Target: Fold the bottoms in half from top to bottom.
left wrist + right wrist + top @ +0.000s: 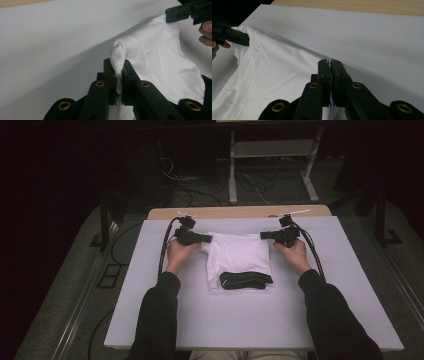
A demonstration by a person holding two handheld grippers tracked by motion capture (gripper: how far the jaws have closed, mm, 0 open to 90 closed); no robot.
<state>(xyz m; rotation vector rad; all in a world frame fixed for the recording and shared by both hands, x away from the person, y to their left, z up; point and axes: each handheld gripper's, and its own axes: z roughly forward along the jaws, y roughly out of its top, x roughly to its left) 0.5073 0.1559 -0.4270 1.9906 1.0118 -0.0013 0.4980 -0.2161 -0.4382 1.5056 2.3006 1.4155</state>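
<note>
From the high view, you've got the white shirt (235, 257) lying folded in the middle of the table (150, 310), a bit closer to the far edge than to your edge. A black band (246, 280) runs across its near part. Your left gripper (206, 238) is at the shirt's far-left corner and your right gripper (265, 235) at its far-right corner, both pointing inward at each other, so the far hem is stretched between them. Cables trail off both grippers, and your dark sleeves (160, 315) come in from the near edge.

In the left gripper view, the left gripper (120, 75) has its jaws clamped down on a bunched fold of the shirt (160, 62), with the cloth poking up out between the pads. The mesh-looking fabric runs away to the right, up to the right gripper (172, 12), which pinches the other corner. Table top (50, 50) is behind it.

In the right gripper view, the right gripper (330, 72) has its jaws closed tight, with just a thin sliver of white cloth pinched between them. The shirt (274, 67) spreads off to the left, up to the left gripper (245, 38) nipping the far corner. The wooden far edge (362, 6) of the table (374, 45) shows along the top.
</note>
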